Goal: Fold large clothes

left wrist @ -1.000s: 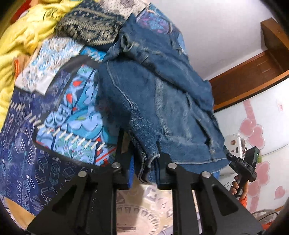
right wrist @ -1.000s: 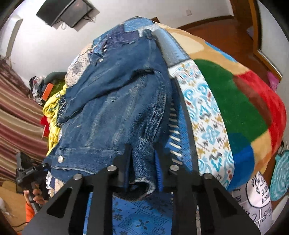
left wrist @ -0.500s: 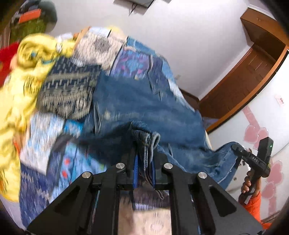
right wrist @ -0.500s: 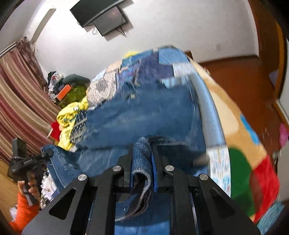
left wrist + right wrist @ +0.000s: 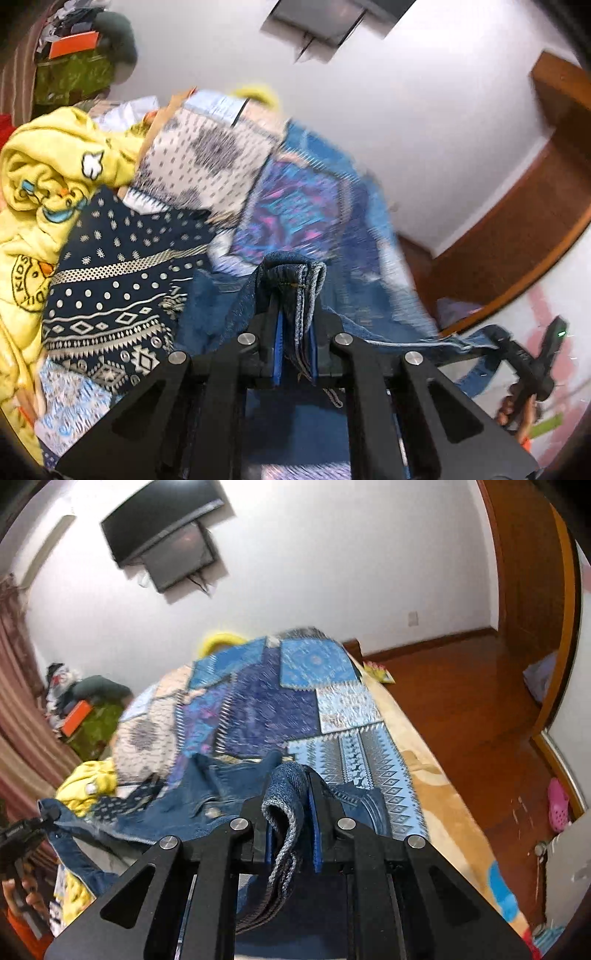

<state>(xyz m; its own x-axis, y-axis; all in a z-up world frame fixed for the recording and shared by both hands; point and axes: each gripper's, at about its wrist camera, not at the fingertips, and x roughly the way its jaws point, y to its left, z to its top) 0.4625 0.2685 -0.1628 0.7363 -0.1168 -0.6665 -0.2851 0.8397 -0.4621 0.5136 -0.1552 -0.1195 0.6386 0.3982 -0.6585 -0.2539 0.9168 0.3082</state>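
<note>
- Jaws of the left gripper [image 5: 295,325] stand nearly together, clamped on a bunched fold of the blue denim jacket [image 5: 291,280]; the hem rises above the blue pads and frayed threads hang down between them.
- Jaws of the right gripper [image 5: 291,812] are likewise almost closed on another gathered edge of the same denim jacket [image 5: 286,786], with a loop of cloth drooping down through the gap toward the camera.
- Between the two grips the jacket hangs as a slack band; in the right wrist view it runs left from the jaws to the other gripper, which a hand [image 5: 22,890] holds at the picture's left edge.
- In the left wrist view the denim stretches right to the other gripper, held by a hand [image 5: 517,406] near the lower right edge.
- Most of the jacket lies just beyond and below the jaws, over the near part of the bed's blue patchwork quilt [image 5: 273,701].
- To the left lie a yellow printed garment [image 5: 48,177] and a dark navy patterned cloth [image 5: 118,280], both beside the jacket.
- A wall-mounted television [image 5: 162,542] hangs above the bed's far end; both views are partly blurred.
</note>
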